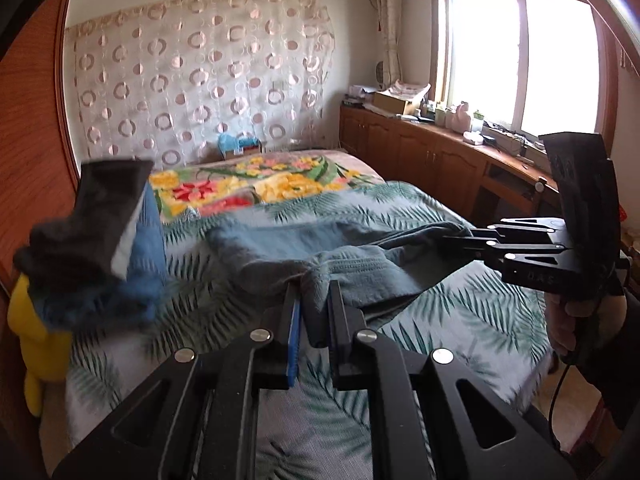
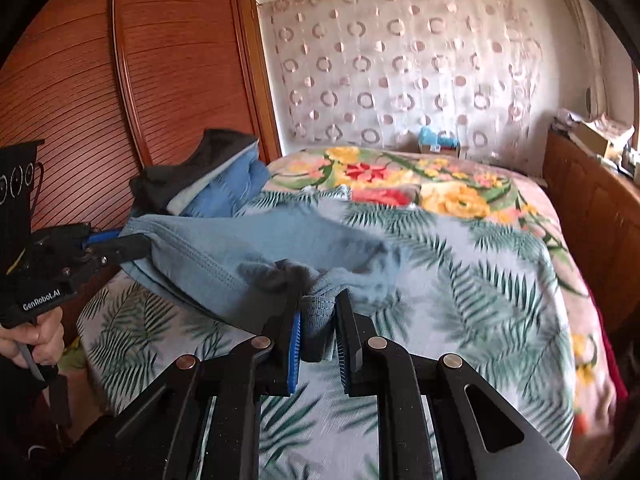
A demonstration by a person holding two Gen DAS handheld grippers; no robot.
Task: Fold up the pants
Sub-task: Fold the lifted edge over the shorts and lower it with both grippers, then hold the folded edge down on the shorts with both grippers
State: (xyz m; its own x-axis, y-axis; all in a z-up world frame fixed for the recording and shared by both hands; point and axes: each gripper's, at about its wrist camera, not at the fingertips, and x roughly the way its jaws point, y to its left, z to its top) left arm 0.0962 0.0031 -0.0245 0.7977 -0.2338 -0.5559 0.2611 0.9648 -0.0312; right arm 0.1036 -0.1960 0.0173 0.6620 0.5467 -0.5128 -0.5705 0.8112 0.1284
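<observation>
1. Two grippers are clamped on one garment: the left gripper (image 1: pixel 314 292) is nipped narrowly on a bunch of cloth, and the right gripper (image 2: pixel 318 308) is likewise pinched on a gathered fold, with the cloth plainly seen between the blue pads in both wrist views.
2. The blue-grey pants (image 1: pixel 304 248) are held stretched between the two tools above the near part of the bed (image 1: pixel 460 304), with their far part lying on the palm-leaf bedspread (image 2: pixel 460 248).
3. The step in hand is judged to be the laying-out or carrying-over of a fold, since the cloth is held at two points and sags between them toward the bed.
4. For the next move, both held ends would need to be brought down level and together, so that the edges are matched and no wrinkle is trapped; the grips should be released only once the cloth is resting flat.
5. A pile of folded clothes (image 2: pixel 208 176), dark and blue, is seen at the left side of the bed beside the wooden wardrobe (image 2: pixel 120 92); it should be kept clear of the fold.
6. "GenRobot.AI" can be read in white on the body of the left tool in the right wrist view. Lettering on the right tool in the left wrist view is too faint to be read with certainty.
</observation>
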